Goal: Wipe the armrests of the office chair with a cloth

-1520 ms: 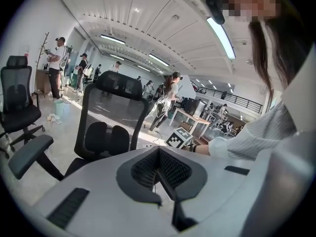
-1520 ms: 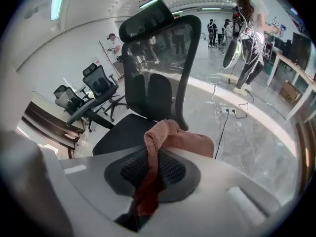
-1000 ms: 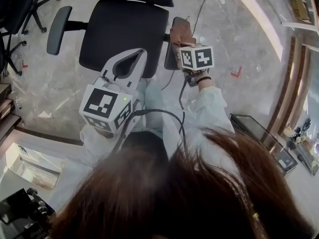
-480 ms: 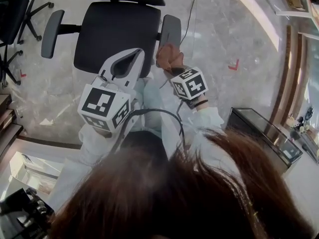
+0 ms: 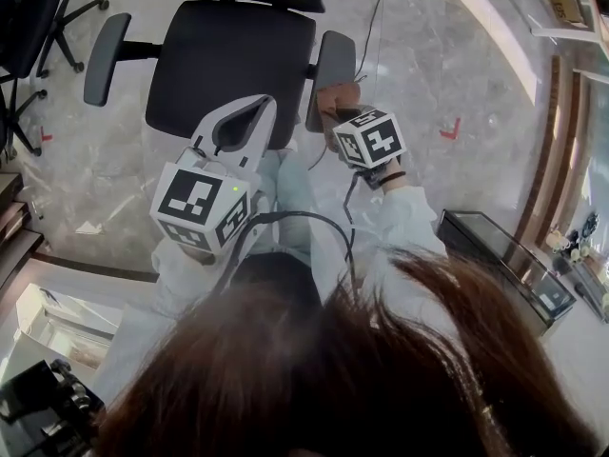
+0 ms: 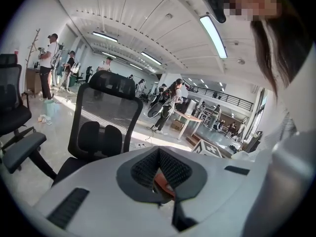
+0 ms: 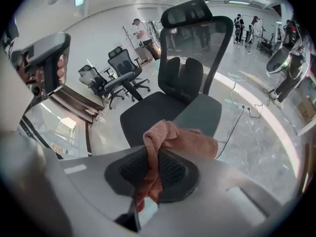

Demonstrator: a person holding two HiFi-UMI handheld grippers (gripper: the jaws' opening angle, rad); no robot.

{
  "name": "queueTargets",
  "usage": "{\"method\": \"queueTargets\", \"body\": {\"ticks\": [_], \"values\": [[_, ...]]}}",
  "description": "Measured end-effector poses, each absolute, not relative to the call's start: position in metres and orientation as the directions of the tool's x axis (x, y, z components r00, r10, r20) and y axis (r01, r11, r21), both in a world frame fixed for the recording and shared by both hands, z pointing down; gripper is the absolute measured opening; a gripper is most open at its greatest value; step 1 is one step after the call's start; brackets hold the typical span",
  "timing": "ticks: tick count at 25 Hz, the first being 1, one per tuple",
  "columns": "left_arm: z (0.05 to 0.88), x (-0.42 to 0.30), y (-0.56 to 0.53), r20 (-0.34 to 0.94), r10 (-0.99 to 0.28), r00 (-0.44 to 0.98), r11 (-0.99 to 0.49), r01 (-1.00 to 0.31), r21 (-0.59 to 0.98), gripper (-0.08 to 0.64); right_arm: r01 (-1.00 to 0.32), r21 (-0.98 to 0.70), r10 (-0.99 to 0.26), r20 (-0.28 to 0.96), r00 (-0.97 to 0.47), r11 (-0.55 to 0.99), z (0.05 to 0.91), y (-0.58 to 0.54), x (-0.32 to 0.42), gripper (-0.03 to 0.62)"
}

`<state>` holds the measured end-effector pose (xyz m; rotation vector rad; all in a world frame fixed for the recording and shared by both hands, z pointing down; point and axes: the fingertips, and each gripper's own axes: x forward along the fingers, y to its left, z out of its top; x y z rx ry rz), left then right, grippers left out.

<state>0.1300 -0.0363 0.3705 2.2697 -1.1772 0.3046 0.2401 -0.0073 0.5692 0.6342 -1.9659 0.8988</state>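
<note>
A black office chair (image 5: 228, 60) stands in front of me with grey armrests, the left armrest (image 5: 105, 46) and the right armrest (image 5: 333, 65). My right gripper (image 5: 339, 110) is shut on a salmon-pink cloth (image 5: 335, 96), which lies over the near end of the right armrest. In the right gripper view the cloth (image 7: 170, 137) bunches between the shut jaws of the right gripper (image 7: 153, 157), with the armrest (image 7: 200, 113) just beyond. My left gripper (image 5: 252, 110) hovers over the seat's near edge. Its jaws are shut and nothing is held in the left gripper (image 6: 159, 154).
Other office chairs (image 5: 33, 17) stand at the far left. A cable (image 5: 381, 17) trails on the marble floor right of the chair, near a red tape mark (image 5: 451, 129). A glass-topped cabinet (image 5: 495, 255) is at my right. Several people (image 6: 47, 58) stand far off.
The right gripper has drawn the cloth along the right armrest from its middle toward its near end. The left gripper has stayed in place.
</note>
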Motion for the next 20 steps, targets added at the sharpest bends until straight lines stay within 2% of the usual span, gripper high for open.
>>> {"method": "queueTargets", "body": {"ticks": [4, 15, 20], "values": [[0.374, 0.12, -0.036, 0.442, -0.692, 0.57, -0.436, -0.819, 0.373, 0.003, -0.724, -0.335, -0.086, 0.875, -0.477, 0.603, 0.583, -0.045, 0.238, 0.037], [0.379, 0.097, -0.057, 0.464, -0.726, 0.508, -0.364, -0.855, 0.369, 0.003, -0.841, -0.268, -0.229, 0.883, -0.409, 0.47, 0.596, -0.164, 0.252, 0.037], [0.384, 0.076, -0.063, 0.467, -0.73, 0.499, -0.353, -0.861, 0.366, 0.003, -0.899, -0.263, -0.311, 0.872, -0.377, 0.351, 0.608, -0.203, 0.248, 0.038]]}}
